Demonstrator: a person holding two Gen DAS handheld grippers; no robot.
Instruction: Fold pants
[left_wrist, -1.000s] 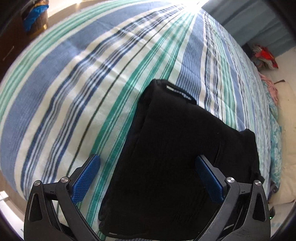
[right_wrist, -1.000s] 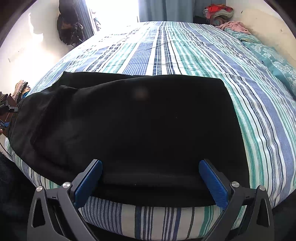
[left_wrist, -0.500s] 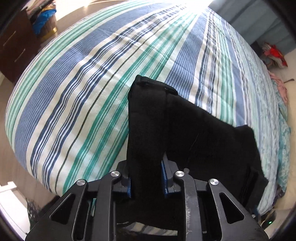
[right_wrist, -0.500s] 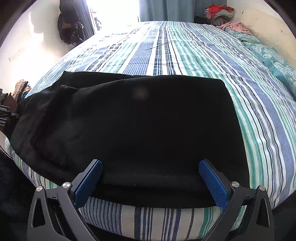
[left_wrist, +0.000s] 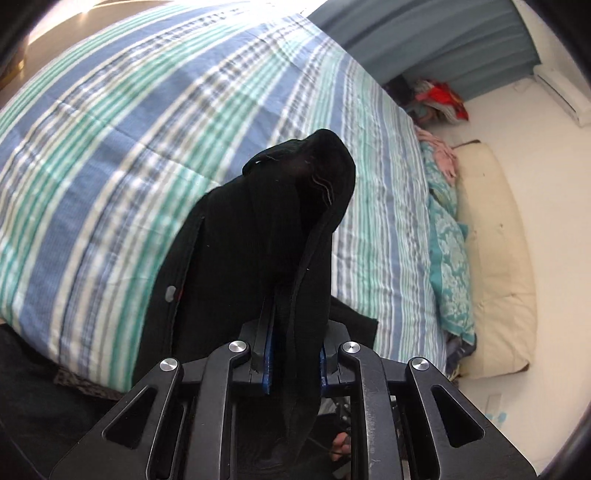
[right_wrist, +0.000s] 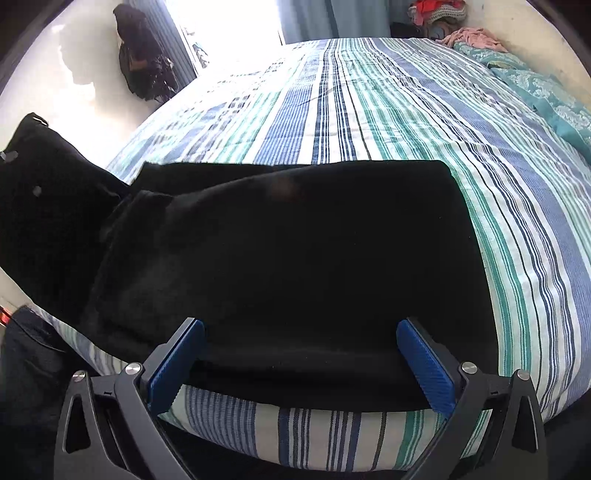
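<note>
The black pants (right_wrist: 295, 266) lie folded flat on the striped bed (right_wrist: 369, 122), near its front edge. My left gripper (left_wrist: 295, 365) is shut on one end of the pants (left_wrist: 266, 240) and holds it lifted above the bed; that raised end also shows at the left of the right wrist view (right_wrist: 44, 192). My right gripper (right_wrist: 301, 365) is open, its blue pads (right_wrist: 177, 365) on either side of the pants' near edge, not closed on the cloth.
Teal pillows (left_wrist: 448, 251) and a cream cushion (left_wrist: 495, 258) lie along the bed's far side. A pile of clothes (left_wrist: 439, 99) sits by the blue curtain (left_wrist: 424, 33). A dark bag (right_wrist: 142, 70) hangs on the wall by the window.
My left gripper closed on the pants' end and has lifted it up off the bed, swinging toward the pillows. My right gripper has stayed open in place.
</note>
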